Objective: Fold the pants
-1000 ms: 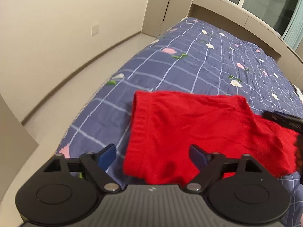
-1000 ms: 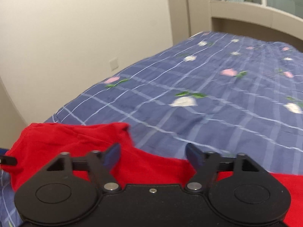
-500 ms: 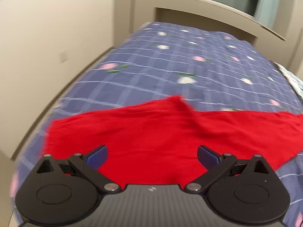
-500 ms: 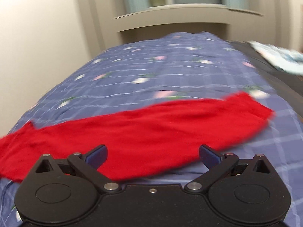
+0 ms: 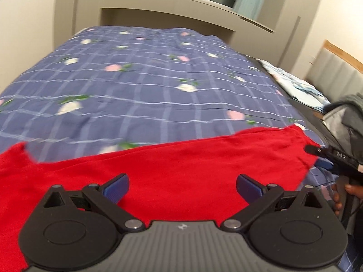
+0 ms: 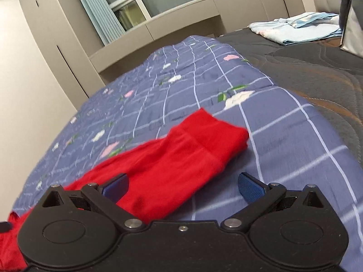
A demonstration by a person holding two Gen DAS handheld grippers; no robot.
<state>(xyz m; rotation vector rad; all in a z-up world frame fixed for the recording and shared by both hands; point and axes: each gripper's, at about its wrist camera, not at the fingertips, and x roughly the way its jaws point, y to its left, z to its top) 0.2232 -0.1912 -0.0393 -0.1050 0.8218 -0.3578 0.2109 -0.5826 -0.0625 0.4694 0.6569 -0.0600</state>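
Left wrist view: the left tool (image 5: 182, 184) hangs w/ its blue-padded jaws spread wide, nothing pinched between them. Right under and past it lie the red knit pants (image 5: 181, 170), stretched out flat in a long band across the near end of the bed w/ the blue checked floral quilt (image 5: 147, 86). One end of the pants runs off toward the left edge of the view, the other ends at the quilt's right side. At that right end sits the right tool (image 5: 326, 158), seen side-on as a black bar w/ a blue pad, just beside the pants' corner; can't tell if it touches the cloth. A hand (image 5: 347, 192) shows below it, partly cut off. Beyond the quilt: a beige headboard ledge (image 5: 186, 2) and a window above it.

Right wrist view: the right tool (image 6: 182, 184) also stands fully open, empty. Its left pad is over the red pants (image 6: 172, 167), its right pad over bare quilt (image 6: 283, 149). The pants' end w/ a hem band lies on the quilt ahead of the tool, slightly rumpled. To the quilt's right is dark grey mattress (image 6: 317, 68), and on it, far back, a folded light-blue cloth (image 6: 295, 27).
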